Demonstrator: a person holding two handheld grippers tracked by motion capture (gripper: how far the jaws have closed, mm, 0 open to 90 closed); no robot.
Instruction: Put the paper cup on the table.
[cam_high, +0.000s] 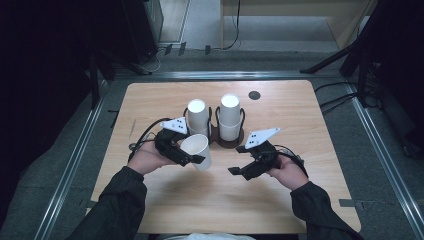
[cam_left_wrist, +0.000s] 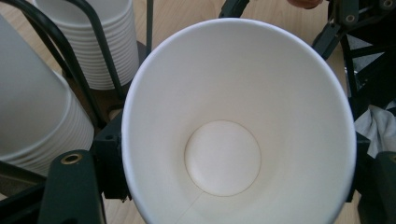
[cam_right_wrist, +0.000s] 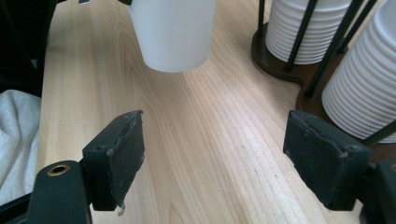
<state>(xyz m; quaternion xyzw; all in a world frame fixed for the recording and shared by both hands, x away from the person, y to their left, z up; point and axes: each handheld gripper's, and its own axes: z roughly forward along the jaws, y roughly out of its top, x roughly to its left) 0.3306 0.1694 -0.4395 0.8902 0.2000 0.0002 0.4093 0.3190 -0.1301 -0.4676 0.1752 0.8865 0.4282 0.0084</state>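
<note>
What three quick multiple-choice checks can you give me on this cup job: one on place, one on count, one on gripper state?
1. Where is the single paper cup?
A. Between the left gripper's jaws, above the table
B. Lying flat on the floor
C. Upside down on the right stack

2. How many cup stacks stand in the rack?
A. One
B. Two
C. Four

3. How is the right gripper?
A. Shut on a cup
B. Shut on the rack
C. Open, nothing between its jaws

Answers: 1 A, the left gripper clamps the cup at its sides; 2 B, the left stack and the right stack stand side by side; 3 C, bare table shows between the pads.
</note>
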